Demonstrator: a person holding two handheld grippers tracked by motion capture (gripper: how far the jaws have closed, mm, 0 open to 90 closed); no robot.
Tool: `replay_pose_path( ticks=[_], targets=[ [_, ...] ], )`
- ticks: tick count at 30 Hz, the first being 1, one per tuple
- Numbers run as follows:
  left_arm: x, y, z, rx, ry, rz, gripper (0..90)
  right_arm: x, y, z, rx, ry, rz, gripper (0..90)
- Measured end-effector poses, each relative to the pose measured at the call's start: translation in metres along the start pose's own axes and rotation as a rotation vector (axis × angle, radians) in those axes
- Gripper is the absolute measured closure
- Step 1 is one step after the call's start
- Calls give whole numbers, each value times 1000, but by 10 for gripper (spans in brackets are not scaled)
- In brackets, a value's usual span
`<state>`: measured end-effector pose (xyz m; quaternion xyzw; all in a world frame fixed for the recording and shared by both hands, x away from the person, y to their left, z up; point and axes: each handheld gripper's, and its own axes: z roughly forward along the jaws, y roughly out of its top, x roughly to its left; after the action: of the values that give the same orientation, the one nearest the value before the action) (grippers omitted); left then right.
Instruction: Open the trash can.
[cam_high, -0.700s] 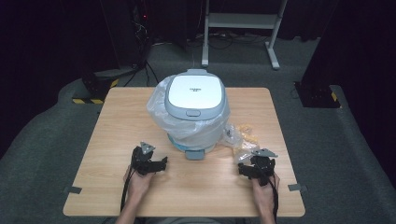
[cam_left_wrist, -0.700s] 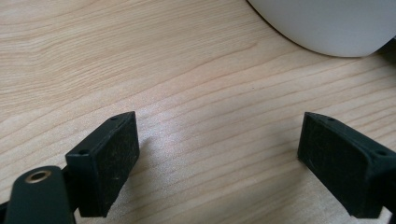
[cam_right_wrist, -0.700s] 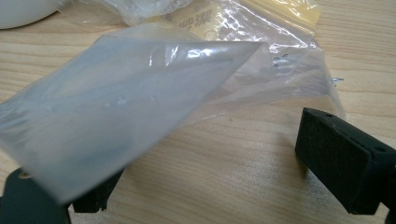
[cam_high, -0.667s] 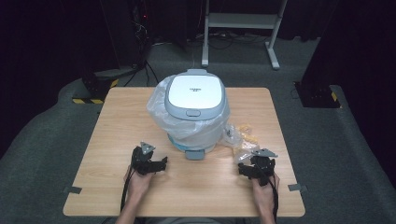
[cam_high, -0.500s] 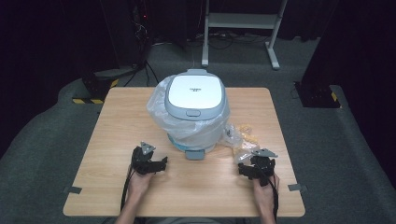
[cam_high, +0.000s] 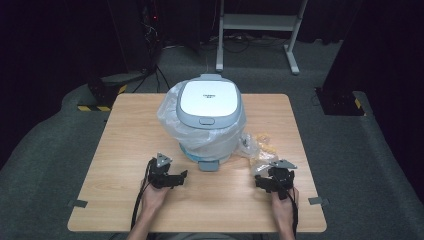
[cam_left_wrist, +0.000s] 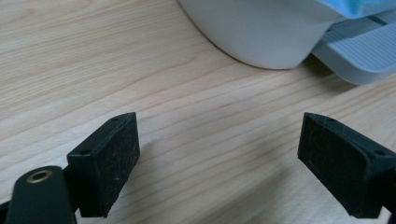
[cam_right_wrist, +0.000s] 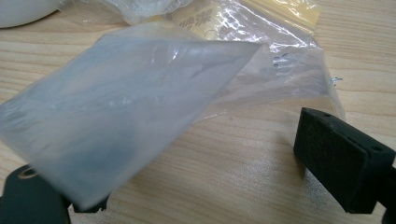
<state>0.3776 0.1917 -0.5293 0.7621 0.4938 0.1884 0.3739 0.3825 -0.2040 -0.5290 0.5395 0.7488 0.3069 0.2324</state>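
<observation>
A grey-white pedal bin (cam_high: 207, 107) with a clear liner bag (cam_high: 172, 117) stands mid-table, its lid down. Its pedal (cam_high: 208, 165) faces the person; the left gripper view shows the bin's base (cam_left_wrist: 261, 32) and pedal (cam_left_wrist: 359, 56). My left gripper (cam_high: 182, 176) rests on the wood left of the pedal, open, with bare table between its jaws (cam_left_wrist: 219, 158). My right gripper (cam_high: 259, 182) rests at the right, open (cam_right_wrist: 210, 177). A clear plastic bag (cam_right_wrist: 140, 93) lies just ahead of it, and a loose flap hangs over its left jaw without being pinched.
A heap of clear bags with yellowish contents (cam_high: 257, 147) lies right of the bin. The wooden table (cam_high: 125, 125) has tape tabs at its front corners. Dark floor, a tripod and a metal frame (cam_high: 255, 22) stand beyond the far edge.
</observation>
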Motion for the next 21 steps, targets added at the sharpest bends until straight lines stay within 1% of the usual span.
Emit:
replay_pose_path(
  ticks=[5,6,7,8,17,21],
  targets=[
    [-3,2,-1,-13,-29,-23,120,0,0,0,-1,-1,0,118],
    [-3,2,-1,-13,-29,-23,119,0,0,0,0,0,0,118],
    [-3,3,-1,-23,-44,-40,119,0,0,0,-1,-1,0,118],
    [-4,3,0,-25,-54,-49,120,0,0,0,-2,-1,0,118],
    [-8,5,2,-12,-64,-55,121,0,0,0,-2,-1,0,118],
    [-11,10,4,-10,-72,-52,119,0,0,0,-2,-1,0,118]
  ],
)
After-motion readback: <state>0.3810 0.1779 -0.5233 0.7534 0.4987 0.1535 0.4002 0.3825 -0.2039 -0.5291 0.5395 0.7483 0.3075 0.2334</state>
